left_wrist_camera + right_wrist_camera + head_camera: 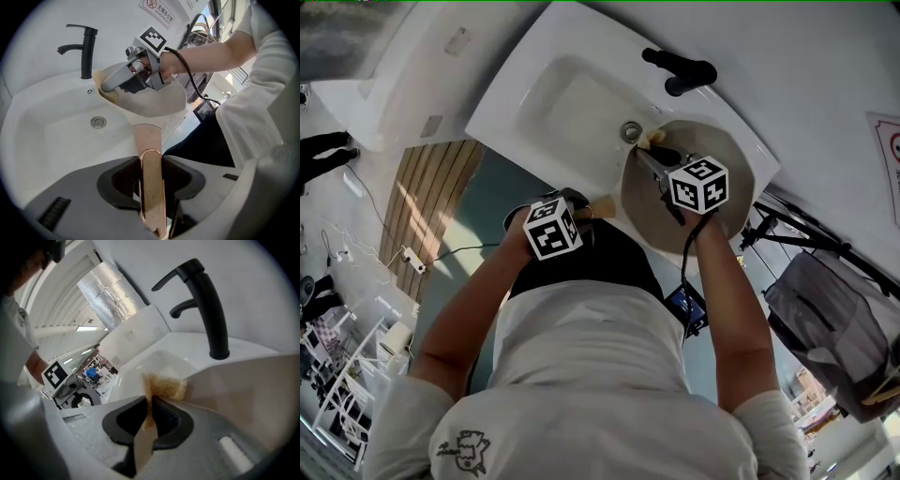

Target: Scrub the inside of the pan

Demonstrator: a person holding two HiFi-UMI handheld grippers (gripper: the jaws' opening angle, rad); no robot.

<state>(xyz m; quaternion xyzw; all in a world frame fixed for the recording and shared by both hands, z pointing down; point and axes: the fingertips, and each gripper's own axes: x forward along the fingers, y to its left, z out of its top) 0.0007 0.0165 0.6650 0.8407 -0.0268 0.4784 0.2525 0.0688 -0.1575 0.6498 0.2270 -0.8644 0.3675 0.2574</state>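
A beige pan [712, 150] is held tilted over the white sink [572, 103]. My left gripper [151, 165] is shut on the pan's copper-coloured handle [149, 140], which runs up between the jaws to the pan [159, 103]. In the head view the left gripper [581, 211] is at the pan's near-left side. My right gripper [150, 405] is shut on a tan sponge [164, 386] that presses against the pan's inner wall [248, 394] near the rim. Seen from above, the right gripper [661, 159] reaches into the pan with the sponge [652, 139] at its far edge.
A black faucet [680, 70] stands on the sink's back ledge, close behind the pan. The drain [98, 122] lies in the basin left of the pan. A cable runs from the right gripper along the forearm. A white wall [42, 28] is behind the sink.
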